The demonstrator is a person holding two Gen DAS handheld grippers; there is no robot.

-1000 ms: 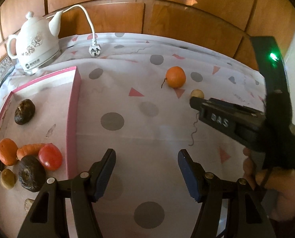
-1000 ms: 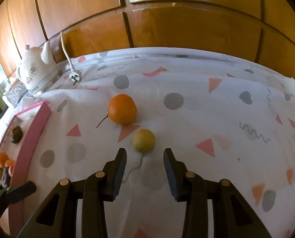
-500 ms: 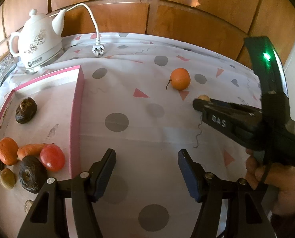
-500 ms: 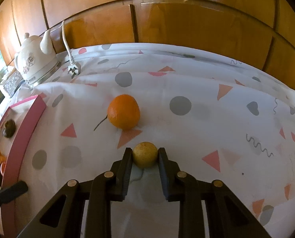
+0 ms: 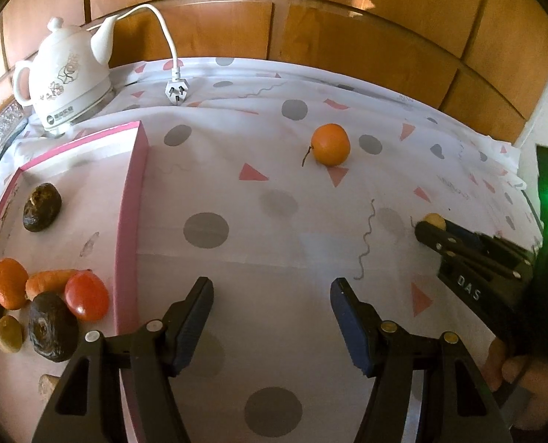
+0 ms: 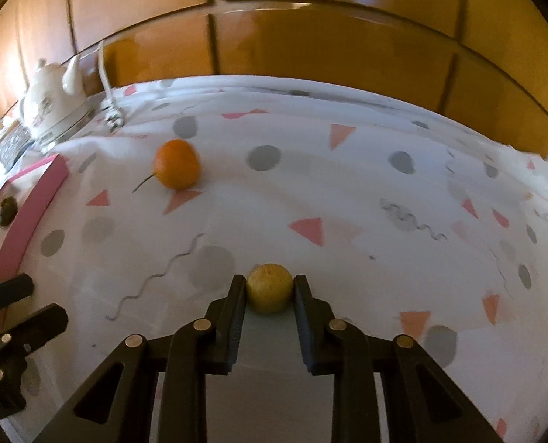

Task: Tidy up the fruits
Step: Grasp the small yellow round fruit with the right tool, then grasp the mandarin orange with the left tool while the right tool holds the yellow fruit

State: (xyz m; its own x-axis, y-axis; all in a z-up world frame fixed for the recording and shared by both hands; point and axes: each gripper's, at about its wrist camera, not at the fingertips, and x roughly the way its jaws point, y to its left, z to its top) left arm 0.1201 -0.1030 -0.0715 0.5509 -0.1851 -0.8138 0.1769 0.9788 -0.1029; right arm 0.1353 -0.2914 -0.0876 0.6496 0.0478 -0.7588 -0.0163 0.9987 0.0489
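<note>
Pinching a small yellow fruit (image 6: 269, 292) between its fingers, the right gripper (image 6: 269, 295) hangs over the desk (image 6: 347, 192); the left gripper (image 5: 272, 317) gapes wide and empty beside the pink tray (image 5: 128, 221).

— Surfaces? 
— Wall panelling (image 5: 366, 37): wood, glossy, throwing glare. Tablecloth (image 5: 274, 221): matt printed cloth, creased. Kettle (image 5: 63, 81): smooth, glazed, probably ceramic.
— Grippers?
— Left gripper (image 5: 272, 317): matt black plastic with ribbed blue pads (image 5: 196, 325). The yellow fruit (image 6: 269, 288) looks dull and finely pitted, though blurred.
</note>
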